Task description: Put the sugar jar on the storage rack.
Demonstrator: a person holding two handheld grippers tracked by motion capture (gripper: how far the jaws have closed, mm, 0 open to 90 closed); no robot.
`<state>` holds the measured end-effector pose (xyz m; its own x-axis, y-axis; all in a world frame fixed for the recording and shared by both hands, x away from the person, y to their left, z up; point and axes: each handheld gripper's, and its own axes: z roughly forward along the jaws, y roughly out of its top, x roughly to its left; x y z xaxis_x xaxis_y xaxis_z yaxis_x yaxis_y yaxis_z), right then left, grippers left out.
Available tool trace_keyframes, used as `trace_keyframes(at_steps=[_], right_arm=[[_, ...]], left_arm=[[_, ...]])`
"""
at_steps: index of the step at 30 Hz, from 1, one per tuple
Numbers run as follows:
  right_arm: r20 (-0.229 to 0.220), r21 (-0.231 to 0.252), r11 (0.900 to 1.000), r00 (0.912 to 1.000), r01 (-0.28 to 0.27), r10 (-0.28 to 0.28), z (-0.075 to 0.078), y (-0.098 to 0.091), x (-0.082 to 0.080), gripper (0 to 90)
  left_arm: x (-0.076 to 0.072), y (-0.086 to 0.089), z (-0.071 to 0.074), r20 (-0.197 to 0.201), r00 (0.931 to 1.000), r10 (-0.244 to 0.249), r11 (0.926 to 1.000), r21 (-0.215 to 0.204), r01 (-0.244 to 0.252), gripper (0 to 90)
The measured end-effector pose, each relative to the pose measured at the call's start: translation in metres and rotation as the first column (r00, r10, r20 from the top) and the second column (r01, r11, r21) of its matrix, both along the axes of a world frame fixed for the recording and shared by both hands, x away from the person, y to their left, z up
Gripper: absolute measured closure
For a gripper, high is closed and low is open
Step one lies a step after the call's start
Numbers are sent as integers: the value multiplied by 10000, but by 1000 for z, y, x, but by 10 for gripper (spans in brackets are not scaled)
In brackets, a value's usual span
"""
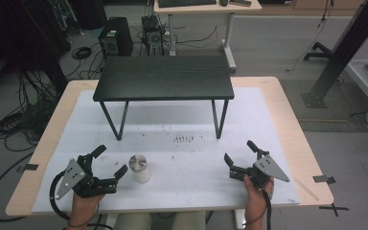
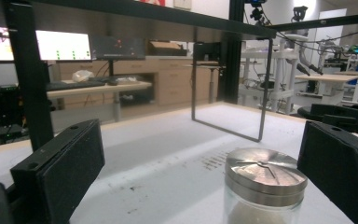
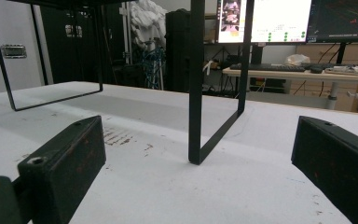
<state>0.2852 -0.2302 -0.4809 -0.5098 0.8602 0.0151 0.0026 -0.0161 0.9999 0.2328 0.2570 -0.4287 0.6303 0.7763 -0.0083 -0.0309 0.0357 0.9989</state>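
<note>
Beside L gripper (image 1: 109,163), lidded jar (image 1: 139,168), fingers apart.

We can read no text, label, brand or number anywhere. The far monitors (image 3: 264,21) in the right gripper view carry windows and green dots too small for us to make out, and a plate (image 3: 14,51) on the far left wall is blurred.
</note>
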Motion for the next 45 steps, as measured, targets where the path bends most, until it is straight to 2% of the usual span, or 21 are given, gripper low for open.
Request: trace_keyframes(at_steps=[17, 26, 35, 45], right_arm=[[19, 1, 10000, 10000, -9, 9, 0, 0, 0, 25], [18, -1, 10000, 10000, -10, 10, 0, 0, 0, 24], [12, 3, 10000, 10000, -16, 16, 0, 0, 0, 25], [9, -11, 10000, 10000, -10, 10, 0, 0, 0, 25]], left_arm=[[3, -26, -10, 40, 9984, -559, 9974, 466, 556, 8], [6, -34, -16, -35, 9976, -695, 9953, 673, 696, 8], [13, -46, -29, -232, 9961, -850, 9917, 944, 868, 8], [16, -48, -32, -259, 9954, -925, 9915, 895, 944, 8]])
